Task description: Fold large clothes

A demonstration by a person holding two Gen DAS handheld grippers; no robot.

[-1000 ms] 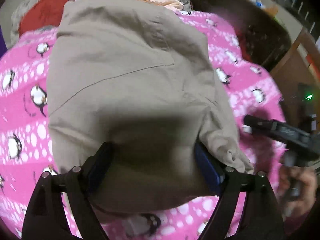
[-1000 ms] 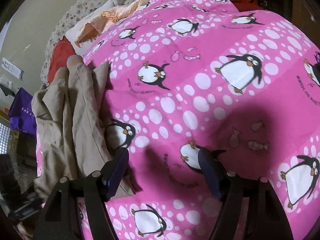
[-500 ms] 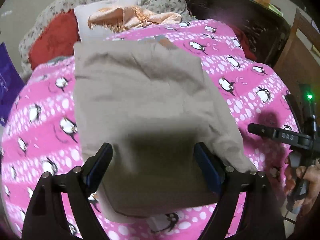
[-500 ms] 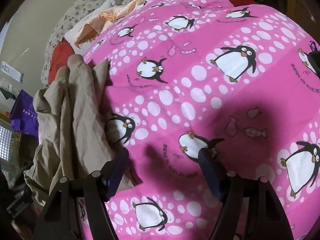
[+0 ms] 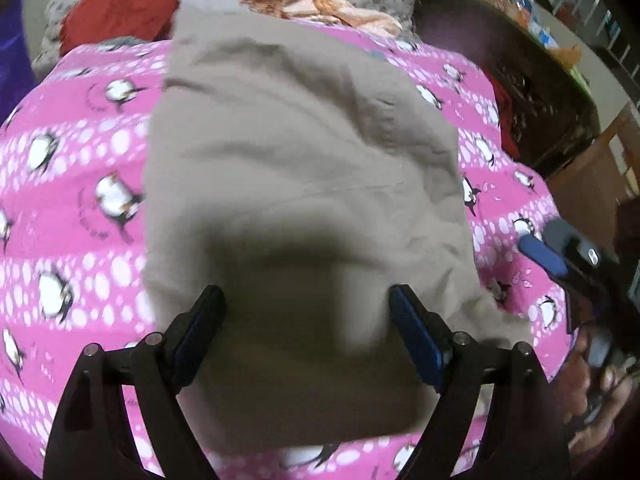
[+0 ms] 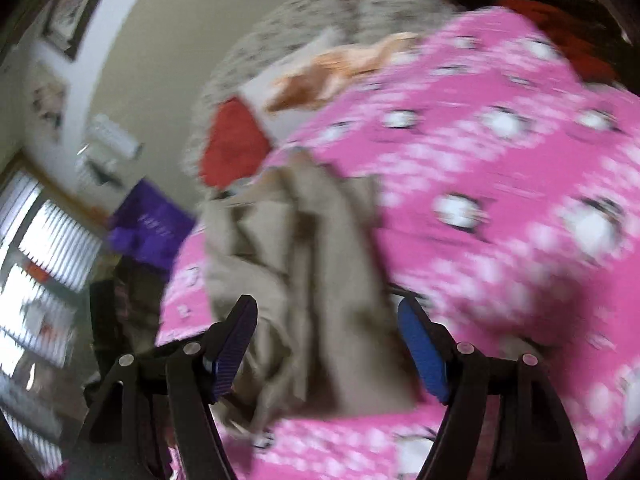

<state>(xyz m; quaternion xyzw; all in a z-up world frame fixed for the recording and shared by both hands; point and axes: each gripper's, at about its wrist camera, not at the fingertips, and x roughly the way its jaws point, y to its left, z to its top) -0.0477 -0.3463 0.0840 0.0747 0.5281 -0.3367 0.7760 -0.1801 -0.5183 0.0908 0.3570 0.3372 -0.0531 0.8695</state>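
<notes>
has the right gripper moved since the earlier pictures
Yes. The right gripper has swung left across the pink penguin blanket; it now frames the beige garment, jaws open.

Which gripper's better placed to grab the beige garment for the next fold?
Left, probably. The left gripper hangs open, centred over the beige garment on the pink blanket. The right gripper, also open, faces only its bunched side edge.
</notes>
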